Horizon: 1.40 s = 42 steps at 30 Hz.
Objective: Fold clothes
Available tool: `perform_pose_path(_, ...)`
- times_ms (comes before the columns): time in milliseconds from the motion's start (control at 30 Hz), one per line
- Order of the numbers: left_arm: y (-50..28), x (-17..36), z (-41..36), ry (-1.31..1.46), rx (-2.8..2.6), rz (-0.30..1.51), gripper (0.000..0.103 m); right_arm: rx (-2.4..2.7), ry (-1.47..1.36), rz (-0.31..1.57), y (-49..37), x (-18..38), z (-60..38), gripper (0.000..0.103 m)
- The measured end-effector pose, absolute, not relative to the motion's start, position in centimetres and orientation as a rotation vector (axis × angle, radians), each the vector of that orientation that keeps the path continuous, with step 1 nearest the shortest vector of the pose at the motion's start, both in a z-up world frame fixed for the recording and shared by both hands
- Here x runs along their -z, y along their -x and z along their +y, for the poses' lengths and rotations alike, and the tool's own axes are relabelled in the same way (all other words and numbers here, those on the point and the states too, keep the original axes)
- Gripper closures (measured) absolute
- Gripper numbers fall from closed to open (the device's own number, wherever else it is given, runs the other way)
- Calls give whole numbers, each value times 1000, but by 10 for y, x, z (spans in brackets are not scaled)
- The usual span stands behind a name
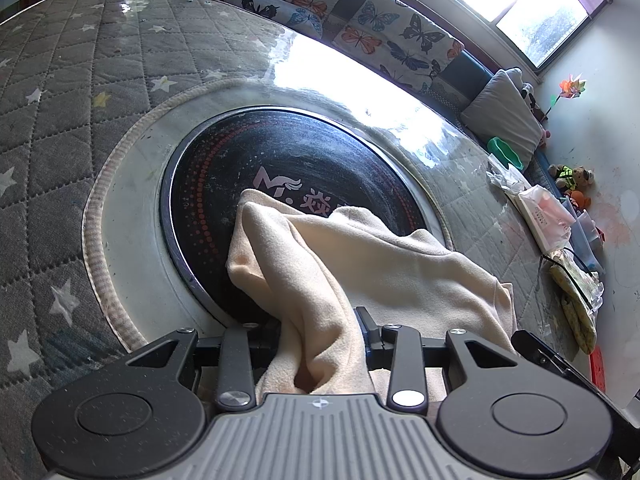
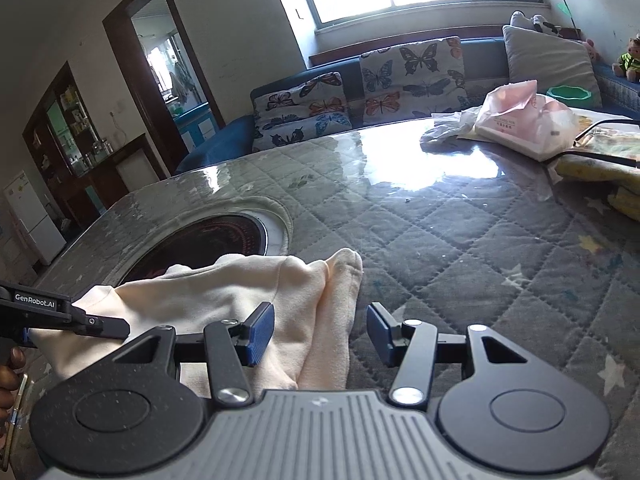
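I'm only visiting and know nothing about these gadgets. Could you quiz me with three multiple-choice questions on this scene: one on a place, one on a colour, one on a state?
1. Where does the cream garment's far end lie?
A. on the black round cooktop
B. on the sofa
C. on the floor

2. What colour are the right gripper's pads?
A. red
B. blue
C. green

3. How are the right gripper's jaws?
A. clamped on the tissue pack
B. out of view
C. open, with cloth between them

Answers:
1 A, the cloth overlaps the cooktop set in the quilted table.
2 B, one pad shows blue.
3 C, gaps show beside the cloth.
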<state>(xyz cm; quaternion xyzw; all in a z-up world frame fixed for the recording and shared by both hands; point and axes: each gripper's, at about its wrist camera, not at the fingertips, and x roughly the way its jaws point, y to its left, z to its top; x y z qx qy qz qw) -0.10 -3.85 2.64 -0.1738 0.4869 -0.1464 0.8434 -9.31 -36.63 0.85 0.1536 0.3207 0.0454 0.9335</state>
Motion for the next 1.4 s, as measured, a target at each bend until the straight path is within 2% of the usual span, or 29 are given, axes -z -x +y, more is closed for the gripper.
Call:
perform_pose_path(1167,1,-26,-37,367,306,1027,65,-177,-247,648,91,-12,-342,51)
perform_pose_path(1400,2,-27,-37,358,308,1023,65,-136,-260,662,86,-5,-355,46)
